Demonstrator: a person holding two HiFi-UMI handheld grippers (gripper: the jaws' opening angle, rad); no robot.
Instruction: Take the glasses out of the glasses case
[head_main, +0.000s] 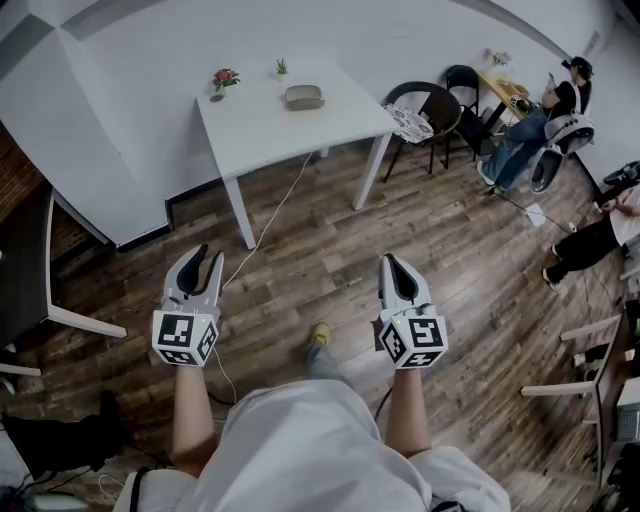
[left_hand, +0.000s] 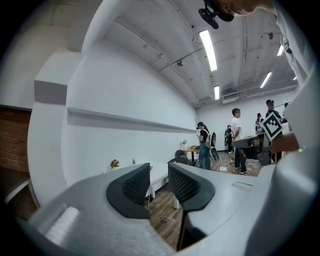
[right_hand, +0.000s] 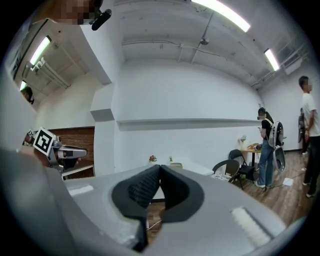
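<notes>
Left gripper (left_hand: 159, 175) has its 2 ribbed black pads slightly apart with nothing between, right gripper (right_hand: 160, 175) has its pads pressed together, empty. Both hang over the wood-plank floor (head_main: 300, 260), well apart from the white square table (head_main: 250, 130). Only the head view clearly shows the rounded beige glasses case (head_main: 304, 96) there, near 2 tiny plants: flower pot (head_main: 225, 78), green sprout (head_main: 281, 68)

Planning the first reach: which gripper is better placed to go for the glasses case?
Left, slightly. Both hang similarly far from the glasses case, but the left gripper has its jaws apart; the right gripper has them together.
</notes>
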